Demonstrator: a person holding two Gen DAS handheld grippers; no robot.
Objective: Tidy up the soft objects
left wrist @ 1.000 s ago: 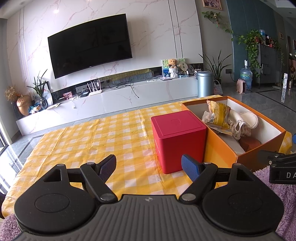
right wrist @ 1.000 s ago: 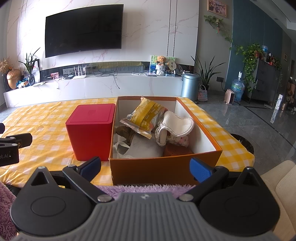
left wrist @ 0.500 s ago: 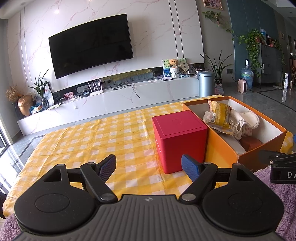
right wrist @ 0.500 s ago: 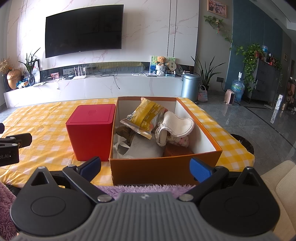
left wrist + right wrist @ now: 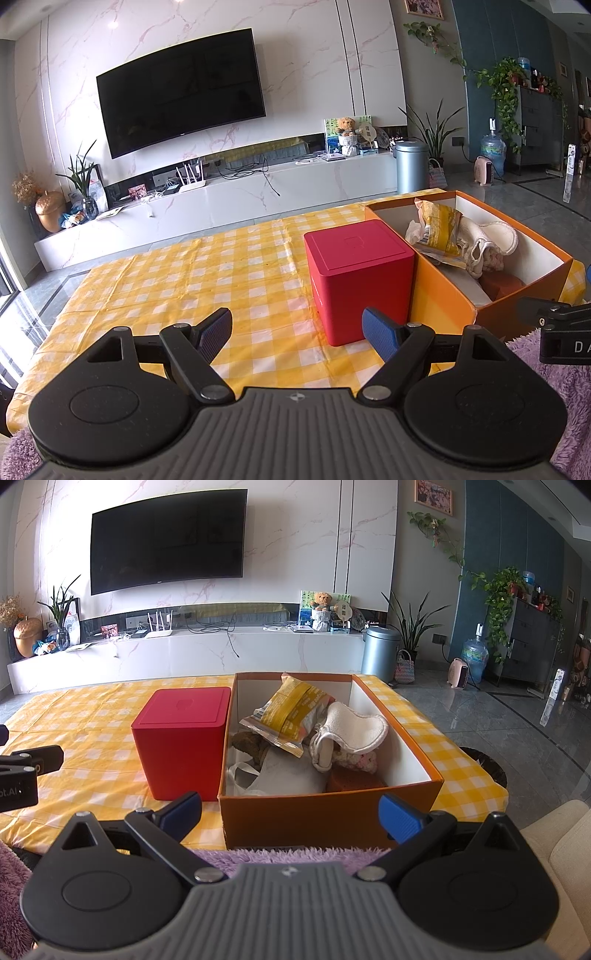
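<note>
An orange cardboard box [image 5: 325,821] stands on the yellow checked tablecloth [image 5: 207,280]. It holds a yellow snack bag [image 5: 291,710], a white cloth mitt [image 5: 351,727], a pink knitted piece [image 5: 360,762], a brown soft item [image 5: 253,744], a white plastic bag [image 5: 288,775] and a brown block [image 5: 351,781]. A red cube box [image 5: 184,746] with its lid on sits against the box's left side. My right gripper [image 5: 290,812] is open just before the orange box's near wall. My left gripper [image 5: 297,330] is open and empty, near the red cube [image 5: 360,277].
Purple fluffy fabric [image 5: 291,856] lies below both grippers at the table's near edge. Beyond the table are a white TV cabinet [image 5: 229,199], a wall TV [image 5: 181,92], a grey bin [image 5: 380,653] and plants. A cream cushion [image 5: 561,867] is at the right.
The left wrist view has risen and tilted slightly, so the table sits a little lower in frame. The right gripper and the boxes have not moved.
</note>
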